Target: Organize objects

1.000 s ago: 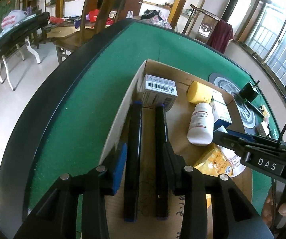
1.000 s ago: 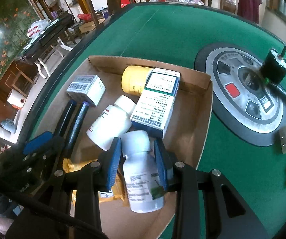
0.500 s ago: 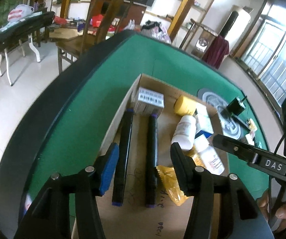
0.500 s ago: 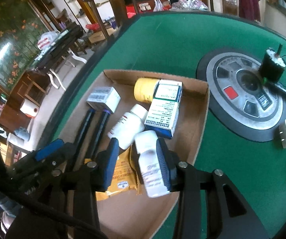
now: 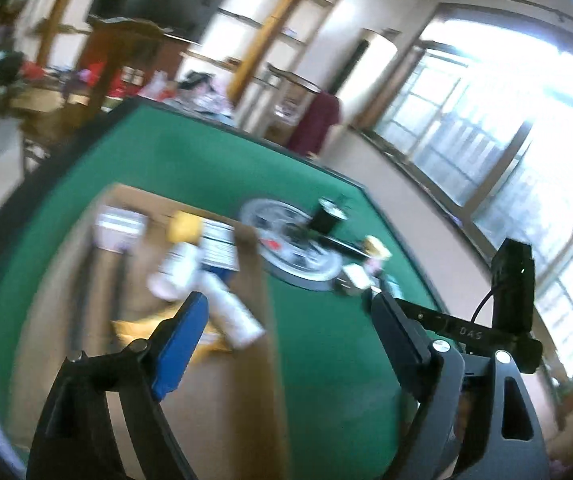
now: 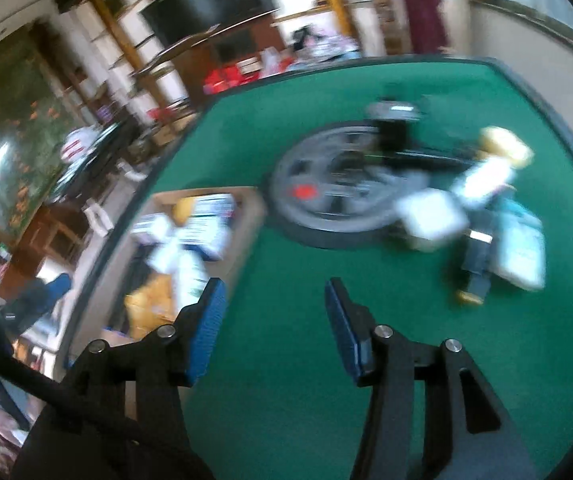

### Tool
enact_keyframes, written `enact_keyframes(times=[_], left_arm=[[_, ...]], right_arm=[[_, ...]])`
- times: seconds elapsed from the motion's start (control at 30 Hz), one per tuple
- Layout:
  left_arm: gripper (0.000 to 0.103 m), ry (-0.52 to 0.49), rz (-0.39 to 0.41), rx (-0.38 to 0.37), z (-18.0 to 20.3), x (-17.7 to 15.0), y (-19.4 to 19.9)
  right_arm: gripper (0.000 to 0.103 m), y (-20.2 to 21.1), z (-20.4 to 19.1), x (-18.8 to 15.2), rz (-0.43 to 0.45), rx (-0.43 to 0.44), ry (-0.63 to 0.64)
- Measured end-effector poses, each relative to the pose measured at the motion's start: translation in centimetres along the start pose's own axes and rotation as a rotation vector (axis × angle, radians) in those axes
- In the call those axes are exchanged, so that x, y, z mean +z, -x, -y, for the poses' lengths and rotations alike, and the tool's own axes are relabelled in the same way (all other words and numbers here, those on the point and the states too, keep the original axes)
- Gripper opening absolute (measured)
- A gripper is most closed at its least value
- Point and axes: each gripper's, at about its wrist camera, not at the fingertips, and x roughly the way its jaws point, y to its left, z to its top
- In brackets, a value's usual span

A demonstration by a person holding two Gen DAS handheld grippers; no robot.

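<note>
Left wrist view first, and it's blurry. My left gripper (image 5: 290, 320) has its jaws spread wide, just been opening, nothing between them but green table (image 5: 326, 360). The cardboard tray (image 5: 254, 380) fills the lower left of the frame, its right wall running down between the fingers. A white bottle (image 5: 232, 314) lies tilted in the tray, right behind the blue left pad (image 5: 180, 348), clear of it as far as I can tell. Another white bottle (image 5: 176, 268), a yellow cap (image 5: 184, 228) and a printed box (image 5: 218, 248) sit further up the tray. The round grey disc (image 5: 298, 248) is at centre frame on the felt.

Right wrist view now (also smeared). My right gripper (image 6: 274, 324) is parted, jaws just been opening, only bare felt in the gap. The tray sits at left of frame, its contents beyond the left pad (image 6: 206, 328). A loose cluster of small items (image 6: 486, 208) lies at upper right, well away from both fingers, beside the disc.
</note>
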Motion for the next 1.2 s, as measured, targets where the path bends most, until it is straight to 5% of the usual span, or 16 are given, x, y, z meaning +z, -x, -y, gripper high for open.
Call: enact_keyframes(times=[0.17,0.33,0.57,0.77,0.87,0.93,1.0,1.2], left_arm=[[0.079,-0.024,-0.171,-0.088,3.4,-2.3,-5.0],[0.079,-0.062,-0.276,-0.123,7.2,-5.0,-8.3],[0.079,-0.250,-0.415,-0.147,15.9,-10.3,-11.3],[0.079,-0.424,-0.463,-0.044,20.6,-14.2,-14.8],[0.077,-0.490,-0.422,0.033,21.6,-15.1,-15.3],[0.061,-0.503,-0.399,0.056,21.6,-15.2,-15.2],[0.023,-0.499,-0.389,0.064,21.2,-14.8,-15.0],[0.023,-0.329,-0.411,-0.021,17.5,-12.8,-14.1]], right_arm=[[0.050,3.6,7.4,-3.8,-0.004,-0.146,-0.058],[0.050,5.2,11.6,-6.9,-0.037,-0.196,-0.097],[0.050,6.4,16.3,-7.6,0.007,-0.152,-0.226],[0.050,7.1,18.0,-7.4,0.035,-0.118,-0.278],[0.050,7.4,18.4,-6.8,0.045,-0.104,-0.300],[0.050,7.5,18.3,-6.2,0.050,-0.100,-0.297],[0.051,7.3,18.0,-5.4,0.049,-0.100,-0.286],[0.052,5.0,16.7,-3.3,0.023,-0.093,-0.267]])
